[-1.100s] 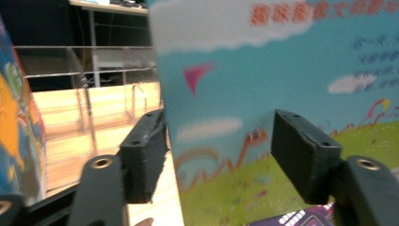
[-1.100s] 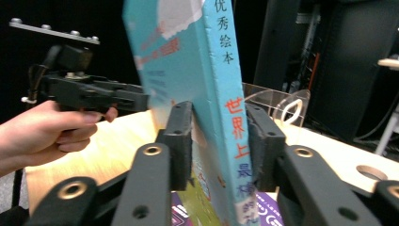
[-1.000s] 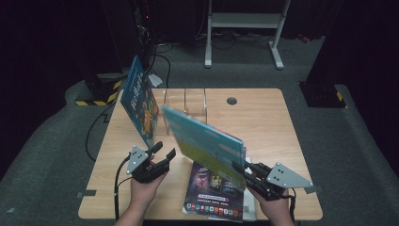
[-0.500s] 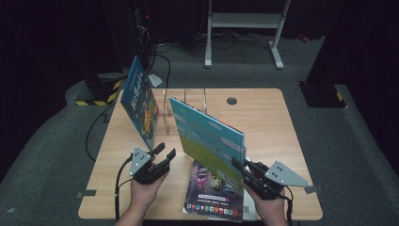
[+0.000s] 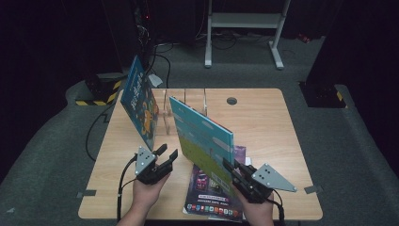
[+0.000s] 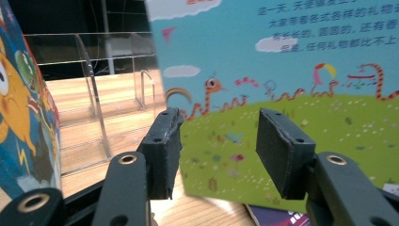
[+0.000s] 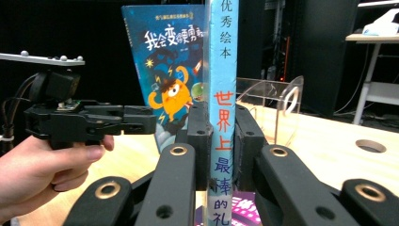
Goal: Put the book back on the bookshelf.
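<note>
Two picture books stand up off the wooden desk (image 5: 263, 117), and a third, a dark purple magazine-like book (image 5: 211, 197), lies flat at about six o'clock, near our edge. We hold the thin light-blue picture book with the green meadow cover (image 5: 202, 136) upright by its lower corner in the right claw (image 5: 234, 170); in the right gripper view the two black jaws are pressed against either side of the pale blue spine with red characters (image 7: 221, 117), so the book stands on edge rather than flopping. We judge that this upright hold is meant to let the book slide edge-first into a slot of the clear acrylic divider rack (image 5: 184, 104), which stands at about twelve o'clock from the book, toward the far side of the desk.

Our left claw (image 5: 167, 154) sits at about nine o'clock from the held book, jaws apart and empty; in the left gripper view the meadow cover (image 6: 291, 94) lies just beyond the parted pads, so we judge that it waits there to steady the cover.

At roughly eleven o'clock, the dark blue picture book with the orange cartoon monster (image 5: 140, 109) leans tilted at the rack's left end; whether it sits in a slot, we cannot tell.
</note>
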The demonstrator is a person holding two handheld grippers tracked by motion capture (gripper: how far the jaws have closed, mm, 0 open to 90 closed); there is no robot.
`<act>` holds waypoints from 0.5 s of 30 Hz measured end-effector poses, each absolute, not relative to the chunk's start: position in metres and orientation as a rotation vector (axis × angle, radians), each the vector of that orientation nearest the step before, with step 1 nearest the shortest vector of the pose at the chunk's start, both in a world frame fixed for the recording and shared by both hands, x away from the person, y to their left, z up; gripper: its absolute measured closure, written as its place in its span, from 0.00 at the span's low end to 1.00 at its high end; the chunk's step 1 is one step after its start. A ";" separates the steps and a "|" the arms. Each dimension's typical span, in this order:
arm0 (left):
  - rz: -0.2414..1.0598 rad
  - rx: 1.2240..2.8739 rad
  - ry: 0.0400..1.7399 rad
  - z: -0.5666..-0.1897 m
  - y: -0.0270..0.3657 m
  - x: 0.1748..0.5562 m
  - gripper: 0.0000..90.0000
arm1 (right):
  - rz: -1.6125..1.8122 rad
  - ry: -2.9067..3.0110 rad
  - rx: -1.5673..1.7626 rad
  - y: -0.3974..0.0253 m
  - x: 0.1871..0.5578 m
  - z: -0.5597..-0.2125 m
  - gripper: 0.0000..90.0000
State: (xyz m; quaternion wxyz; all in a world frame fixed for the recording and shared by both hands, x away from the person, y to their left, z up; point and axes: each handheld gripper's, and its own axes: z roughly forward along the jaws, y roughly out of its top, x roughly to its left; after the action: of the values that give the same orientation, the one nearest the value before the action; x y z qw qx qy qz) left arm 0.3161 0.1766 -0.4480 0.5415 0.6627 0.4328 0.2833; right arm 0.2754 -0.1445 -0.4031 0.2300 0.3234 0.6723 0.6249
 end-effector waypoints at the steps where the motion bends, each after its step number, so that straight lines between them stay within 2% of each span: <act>1: 0.675 1.573 1.028 -0.448 0.176 0.316 0.57 | 1.724 1.848 0.895 -0.143 0.276 -0.404 0.89; 5: 0.688 1.573 1.023 -0.448 0.175 0.315 0.62 | 1.719 1.875 0.918 -0.138 0.275 -0.409 0.89; 15: 0.699 1.608 1.035 -0.452 0.170 0.317 0.67 | 1.677 1.898 0.872 -0.130 0.271 -0.412 0.87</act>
State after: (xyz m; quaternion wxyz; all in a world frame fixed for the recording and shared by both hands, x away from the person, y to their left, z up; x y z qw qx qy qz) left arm 0.3174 0.1704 -0.4517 0.5250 0.6722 0.4325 0.2922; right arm 0.2709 -0.1301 -0.4124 0.2295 0.3170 0.6895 0.6094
